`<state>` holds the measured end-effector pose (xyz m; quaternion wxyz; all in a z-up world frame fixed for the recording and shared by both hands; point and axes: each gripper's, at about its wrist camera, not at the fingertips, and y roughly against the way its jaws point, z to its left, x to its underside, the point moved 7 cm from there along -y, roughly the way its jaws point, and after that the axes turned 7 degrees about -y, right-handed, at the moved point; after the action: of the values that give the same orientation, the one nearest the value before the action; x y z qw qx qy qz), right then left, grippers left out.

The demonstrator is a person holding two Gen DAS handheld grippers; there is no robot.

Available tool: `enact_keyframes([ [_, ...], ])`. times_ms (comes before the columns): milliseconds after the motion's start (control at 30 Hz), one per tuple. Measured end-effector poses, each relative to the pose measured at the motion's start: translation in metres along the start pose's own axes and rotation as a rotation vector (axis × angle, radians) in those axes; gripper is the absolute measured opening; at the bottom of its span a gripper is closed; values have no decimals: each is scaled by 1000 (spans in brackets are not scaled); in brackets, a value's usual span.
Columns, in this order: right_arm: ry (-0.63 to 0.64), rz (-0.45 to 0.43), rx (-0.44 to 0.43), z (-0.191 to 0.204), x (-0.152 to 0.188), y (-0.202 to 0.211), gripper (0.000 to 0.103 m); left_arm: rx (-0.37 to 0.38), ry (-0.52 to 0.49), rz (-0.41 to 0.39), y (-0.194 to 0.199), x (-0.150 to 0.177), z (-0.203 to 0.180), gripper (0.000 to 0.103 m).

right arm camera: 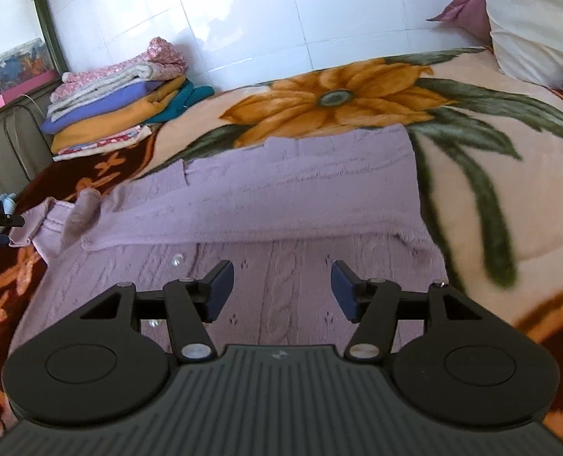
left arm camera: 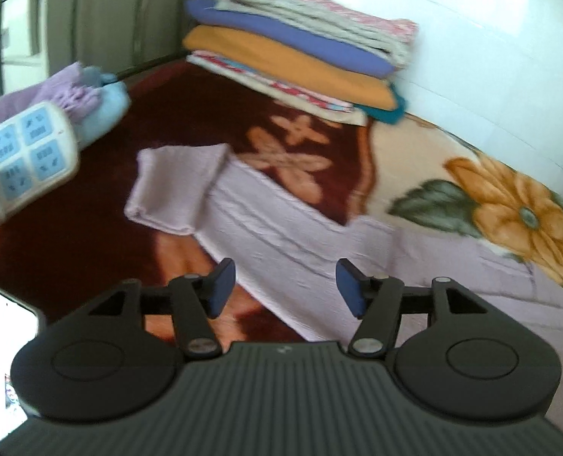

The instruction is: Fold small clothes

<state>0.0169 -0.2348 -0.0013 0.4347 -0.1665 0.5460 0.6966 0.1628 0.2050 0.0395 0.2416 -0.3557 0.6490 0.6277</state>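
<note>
Both tools, left [left arm camera: 285,287] and right [right arm camera: 281,290], gape empty above the lilac sweater [right arm camera: 289,197], blanket [right arm camera: 471,190] bare rightward

I see open floral blanket [right arm camera: 471,197] right of the lilac knitted sweater [right arm camera: 281,197]. A stack of folded clothes [right arm camera: 118,106] blocks the far-left corner, and a white-and-blue power strip [left arm camera: 26,152] lies left.

Glossy white tiled wall [right arm camera: 243,19], bright with reflected daylight, behind the bed. Plush floral bed blanket [right arm camera: 357,95], cream and maroon with orange flowers. Cream pillow [right arm camera: 536,19] at the head. Olive-green metal bed frame [right arm camera: 0,144] at the foot. Clear plastic storage box [right arm camera: 15,64] beyond.
</note>
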Motion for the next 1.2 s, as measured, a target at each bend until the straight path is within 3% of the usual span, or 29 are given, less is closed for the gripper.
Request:
enact_keyframes([
  [133, -11, 14, 17, -4, 8, -5, 65, -45, 84, 51, -34, 9, 22, 61],
  [267, -3, 15, 49, -7, 11, -8, 65, -60, 156, 53, -63, 17, 41, 61],
  [500, -18, 41, 71, -12, 14, -21, 65, -98, 166, -32, -90, 1, 57, 61],
  [767, -29, 41, 73, -13, 17, -27, 65, -100, 250, -111, -116, -16, 78, 60],
  [800, -32, 39, 72, -13, 17, -27, 65, -103, 240, -116, -118, -17, 77, 58],
  [867, -35, 35, 67, -13, 16, -27, 65, -119, 192, -113, -120, -19, 76, 12],
  [1000, -38, 28, 51, -12, 15, -25, 65, -64, 213, -150, -107, -21, 82, 10],
  [1200, -42, 16, 20, -7, 12, -20, 65, 2, 208, -268, -54, -28, 77, 10],
])
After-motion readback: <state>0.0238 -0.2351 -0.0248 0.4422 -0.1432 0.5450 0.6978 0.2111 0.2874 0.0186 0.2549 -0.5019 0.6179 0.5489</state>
